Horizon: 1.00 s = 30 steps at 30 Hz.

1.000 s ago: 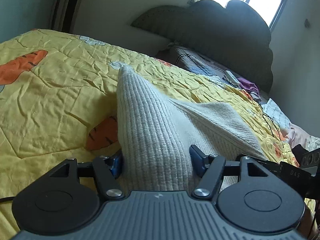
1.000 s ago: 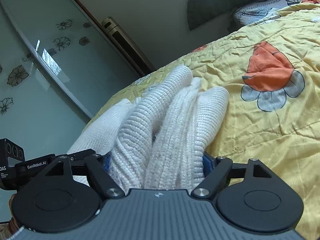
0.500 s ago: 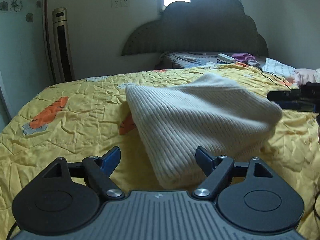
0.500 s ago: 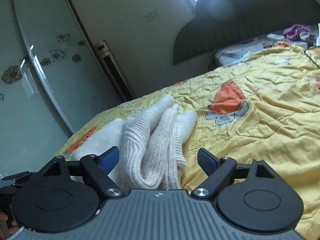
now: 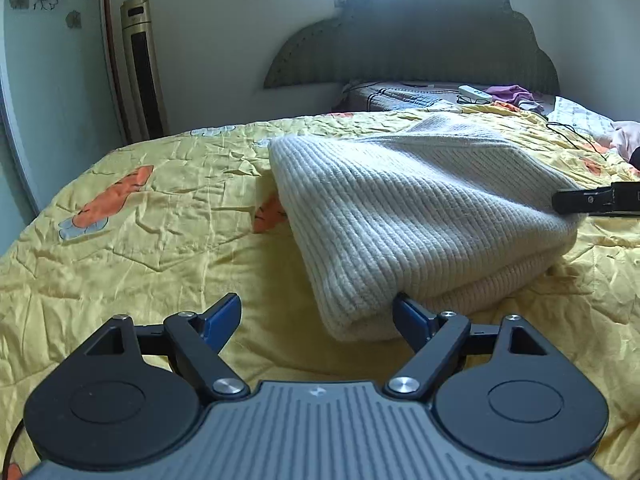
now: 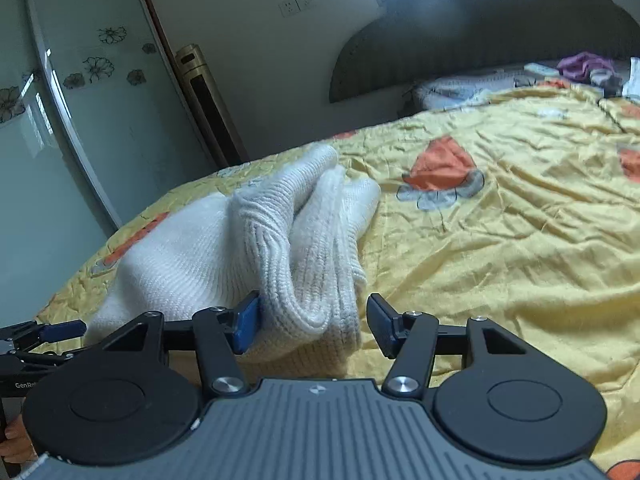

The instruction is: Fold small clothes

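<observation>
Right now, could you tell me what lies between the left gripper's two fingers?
In the left wrist view, the open left gripper has mostly bare yellow quilt between its fingers; the folded knit sweater reaches in only at the right finger.

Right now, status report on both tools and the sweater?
Left tool open. Right tool open, straddling sweater edge. Sweater folded on quilt. Nothing blocking.

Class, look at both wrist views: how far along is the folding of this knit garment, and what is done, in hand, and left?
Done: the cream knit garment lies doubled in layers on the yellow quilt. In hand: nothing; the left tongs and right tongs are open, each by a folded edge. Left: the end near the right tongs looks bunched, so it probably needs flattening, perhaps another fold.
</observation>
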Tool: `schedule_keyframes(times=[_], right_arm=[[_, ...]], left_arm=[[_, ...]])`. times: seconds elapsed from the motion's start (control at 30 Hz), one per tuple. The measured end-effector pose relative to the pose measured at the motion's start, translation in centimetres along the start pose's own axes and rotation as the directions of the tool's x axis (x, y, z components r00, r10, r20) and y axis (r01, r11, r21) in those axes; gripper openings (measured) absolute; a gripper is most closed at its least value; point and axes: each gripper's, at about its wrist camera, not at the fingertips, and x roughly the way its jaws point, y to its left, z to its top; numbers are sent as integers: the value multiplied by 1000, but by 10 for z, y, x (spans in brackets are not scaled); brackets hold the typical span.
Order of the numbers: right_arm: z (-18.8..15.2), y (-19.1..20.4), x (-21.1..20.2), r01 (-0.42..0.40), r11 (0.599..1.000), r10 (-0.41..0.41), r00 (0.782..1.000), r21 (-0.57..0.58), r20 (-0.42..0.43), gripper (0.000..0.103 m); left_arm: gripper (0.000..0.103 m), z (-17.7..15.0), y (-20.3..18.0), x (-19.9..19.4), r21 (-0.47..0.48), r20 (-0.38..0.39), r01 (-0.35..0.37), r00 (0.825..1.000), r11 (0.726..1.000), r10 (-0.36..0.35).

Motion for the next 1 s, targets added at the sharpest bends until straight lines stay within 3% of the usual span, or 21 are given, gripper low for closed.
schedule_keyframes(times=[0.1,0.2,0.27,0.33,0.5,0.7,1.0], right_arm=[[-2,26,-11,39,990,-31,998,-135,55,57],[-7,43,-2,92,966,-90,996,-242,19,58],[-10,42,1,109,967,-113,994,-231,-2,59],[-8,40,-4,109,975,-110,994,-194,6,66],[-9,44,-16,106,976,-105,994,-192,13,95],[-19,48,-19,69,982,-75,997,-174,-30,101],[-29,54,-29,51,982,-61,997,-180,-51,102]], left_arm=[[83,-1,-4,0,-33,-27,-6,1000,999,5],[83,-4,-1,5,-132,-77,2,997,991,-12],[83,-7,2,5,-193,-99,4,995,981,-23],[83,-9,3,4,-223,-115,-10,993,975,-16],[83,-11,0,-1,-236,-137,-52,990,970,20],[83,-15,-8,-8,-234,-143,-66,989,970,32],[83,-22,-18,-14,-227,-151,-92,987,970,59]])
